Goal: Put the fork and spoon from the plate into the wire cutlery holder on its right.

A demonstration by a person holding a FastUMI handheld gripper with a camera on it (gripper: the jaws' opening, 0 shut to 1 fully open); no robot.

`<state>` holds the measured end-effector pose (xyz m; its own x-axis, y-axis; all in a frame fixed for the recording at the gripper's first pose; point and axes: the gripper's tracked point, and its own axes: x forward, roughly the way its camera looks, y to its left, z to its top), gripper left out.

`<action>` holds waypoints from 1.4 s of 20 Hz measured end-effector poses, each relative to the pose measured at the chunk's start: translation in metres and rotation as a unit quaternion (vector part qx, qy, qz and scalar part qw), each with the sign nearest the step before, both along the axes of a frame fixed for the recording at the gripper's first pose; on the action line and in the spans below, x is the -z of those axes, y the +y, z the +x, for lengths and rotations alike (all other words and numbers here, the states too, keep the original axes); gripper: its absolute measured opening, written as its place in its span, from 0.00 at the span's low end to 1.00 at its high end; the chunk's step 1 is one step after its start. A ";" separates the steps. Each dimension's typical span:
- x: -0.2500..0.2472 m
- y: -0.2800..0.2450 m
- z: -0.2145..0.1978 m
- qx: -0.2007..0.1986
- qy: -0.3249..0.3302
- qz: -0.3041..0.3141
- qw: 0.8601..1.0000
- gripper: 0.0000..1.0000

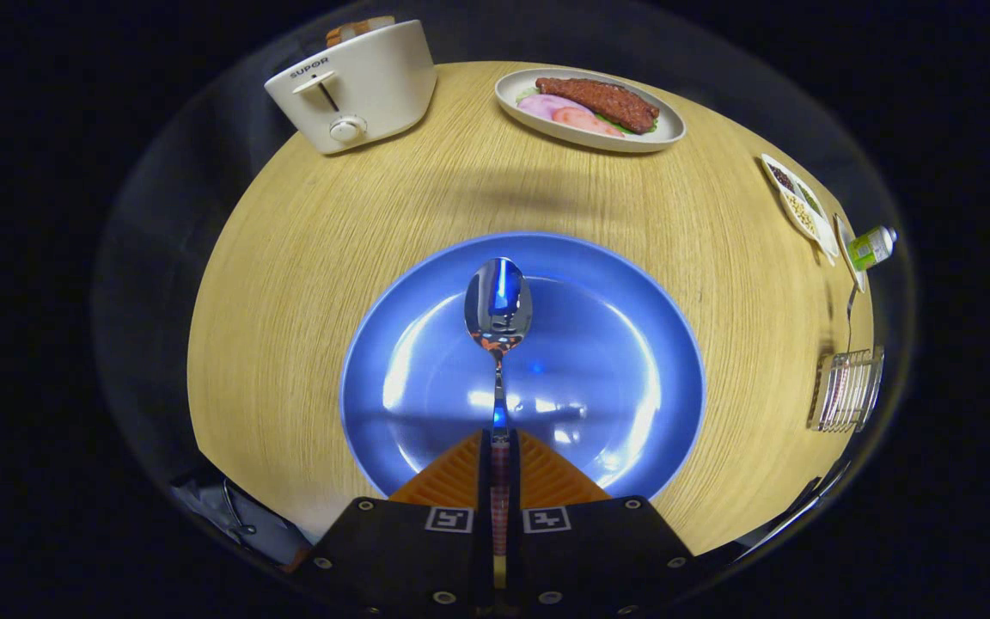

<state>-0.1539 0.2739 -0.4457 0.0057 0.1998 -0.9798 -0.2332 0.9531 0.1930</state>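
The tool (499, 447) points forward; both fingers (461, 468) pressed together on the spoon (498, 309) handle.

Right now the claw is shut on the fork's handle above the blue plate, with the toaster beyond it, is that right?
Not quite: it is a spoon, not a fork. The gripper view shows the claw shut on the spoon's handle, its bowl pointing ahead over the blue plate, with the toaster beyond.

Polished metal spoon (498, 314) mirroring glare; gripper (499, 447) fingers clamping its handle. Blue plate (632, 344) shining glossy. Table (306, 258) showing matt wood grain. Toaster (353, 86) looking smooth plastic. Wire cutlery holder (846, 391) glinting metal.
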 end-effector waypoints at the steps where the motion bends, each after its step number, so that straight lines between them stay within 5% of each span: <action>1: -0.007 -0.008 0.005 0.006 -0.011 0.004 1.000 0.07; 10: -0.074 -0.152 0.050 0.085 -0.094 -0.027 0.992 0.07; 18: -0.102 -0.273 0.050 0.139 -0.101 -0.066 0.983 0.06; 28: -0.077 -0.366 0.022 0.069 0.016 -0.092 0.993 0.07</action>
